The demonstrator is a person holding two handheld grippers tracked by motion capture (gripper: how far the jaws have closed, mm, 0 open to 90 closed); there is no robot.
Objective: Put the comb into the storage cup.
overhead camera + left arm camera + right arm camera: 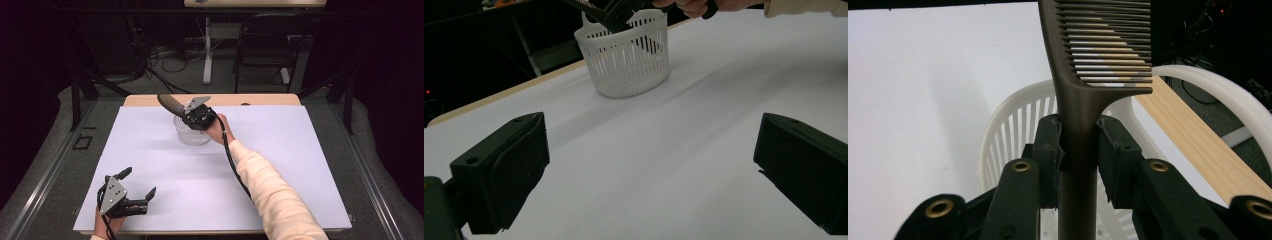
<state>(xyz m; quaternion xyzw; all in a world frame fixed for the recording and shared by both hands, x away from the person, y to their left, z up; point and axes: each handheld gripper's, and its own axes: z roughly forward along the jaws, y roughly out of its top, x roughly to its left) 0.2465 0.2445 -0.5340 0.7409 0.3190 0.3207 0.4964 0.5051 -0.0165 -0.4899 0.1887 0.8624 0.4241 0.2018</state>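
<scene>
Brown comb (1078, 100), white slatted basket (629, 55)

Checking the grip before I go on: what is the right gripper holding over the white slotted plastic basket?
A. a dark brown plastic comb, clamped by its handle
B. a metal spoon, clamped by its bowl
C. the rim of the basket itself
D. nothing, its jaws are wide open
A: in the right gripper view the right gripper pads press both sides of the dark brown plastic comb handle, teeth beyond the jaws, above the white slotted plastic basket.

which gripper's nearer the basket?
Right. The right gripper holds a comb just above the basket; the left gripper rests open near the table's front edge.
</scene>
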